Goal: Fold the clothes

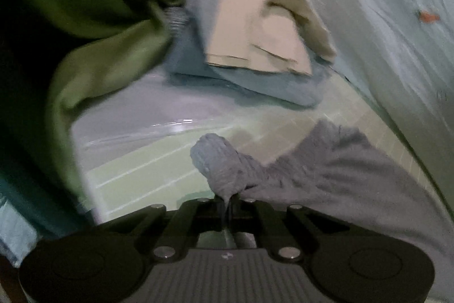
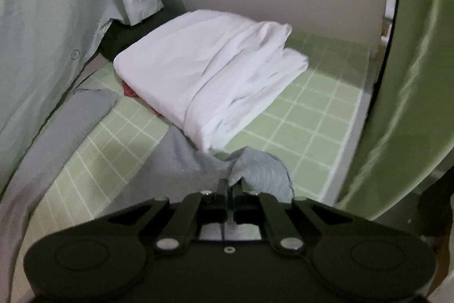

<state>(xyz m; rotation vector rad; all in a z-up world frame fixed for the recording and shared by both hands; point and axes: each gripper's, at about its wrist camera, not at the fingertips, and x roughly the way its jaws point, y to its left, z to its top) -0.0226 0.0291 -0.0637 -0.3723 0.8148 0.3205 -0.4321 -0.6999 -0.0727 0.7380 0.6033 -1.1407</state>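
A grey garment (image 1: 340, 169) stretches over the green checked table top (image 1: 147, 175). My left gripper (image 1: 227, 198) is shut on one ribbed corner of it, which bunches up above the closed fingers. My right gripper (image 2: 230, 185) is shut on another ribbed corner of the same grey garment (image 2: 255, 169), held just above the table top (image 2: 298, 115). The garment's body (image 2: 51, 138) runs off to the left in the right wrist view.
A folded beige garment (image 1: 255, 27) lies on a folded blue one (image 1: 255, 81) at the far side. A folded white cloth (image 2: 215, 70) covers something red (image 2: 130, 90). A pale green shirt with a carrot print (image 2: 48, 19) hangs close by. A green curtain (image 1: 85, 19) borders the table.
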